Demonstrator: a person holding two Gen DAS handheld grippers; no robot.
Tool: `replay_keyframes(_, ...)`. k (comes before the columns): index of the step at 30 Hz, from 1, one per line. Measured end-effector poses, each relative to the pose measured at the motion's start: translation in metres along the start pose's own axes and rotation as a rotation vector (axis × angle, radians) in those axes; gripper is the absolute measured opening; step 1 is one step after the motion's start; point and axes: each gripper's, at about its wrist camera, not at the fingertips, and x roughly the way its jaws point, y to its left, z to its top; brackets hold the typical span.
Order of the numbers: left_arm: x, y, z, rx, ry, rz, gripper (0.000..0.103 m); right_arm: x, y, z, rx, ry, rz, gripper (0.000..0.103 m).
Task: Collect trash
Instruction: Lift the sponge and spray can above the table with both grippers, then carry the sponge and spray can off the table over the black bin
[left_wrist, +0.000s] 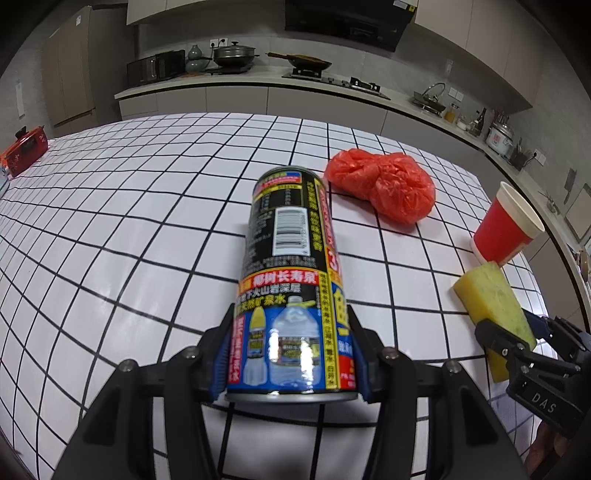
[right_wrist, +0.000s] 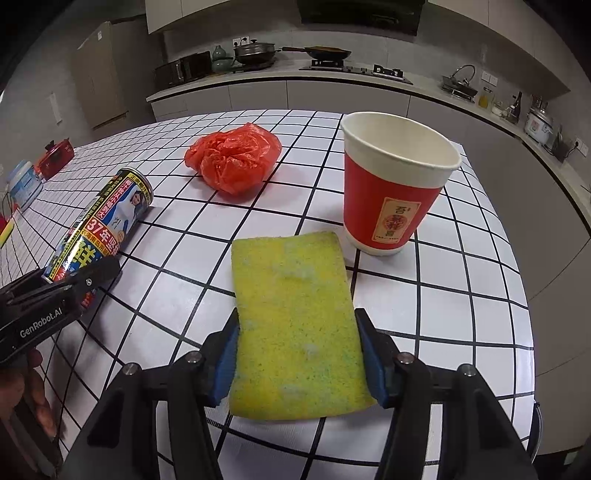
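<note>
The left tongs (left_wrist: 291, 354) grip a can (left_wrist: 291, 280) lying over the checked tabletop (left_wrist: 129, 229), its barcode seen only from the left wrist. Beyond lies a red bag (right_wrist: 232, 162). The right tongs (right_wrist: 299, 362) clamp a yellow sponge (right_wrist: 295, 325) beside a red cup (right_wrist: 395, 184), whose label only the right wrist shows.

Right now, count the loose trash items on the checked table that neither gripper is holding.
2: the crumpled red plastic bag lies mid-table, and the red paper cup stands upright right of it. Others may sit outside the views.
</note>
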Motion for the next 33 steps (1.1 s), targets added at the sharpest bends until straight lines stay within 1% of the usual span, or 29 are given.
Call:
replay_keyframes(10,-0.006,-0.001,0.0,0.001,-0.011,0.008,0.054,-0.012,0.003,-0.002,-0.004,-0.017,0.012,0.058)
replay_keyframes(16,-0.006,-0.001,-0.004,0.008,-0.004,0.004,0.054,-0.016,0.001,-0.004,0.005,-0.018,-0.002,0.058)
replay_keyframes(27,-0.022,-0.015,-0.017,0.03,-0.018,-0.033,0.054,-0.027,-0.008,-0.012,0.027,-0.027,-0.011,0.057)
replay_keyframes(33,-0.038,-0.036,-0.03,0.041,-0.028,-0.054,0.054,-0.041,-0.025,-0.024,0.047,-0.036,-0.014,0.057)
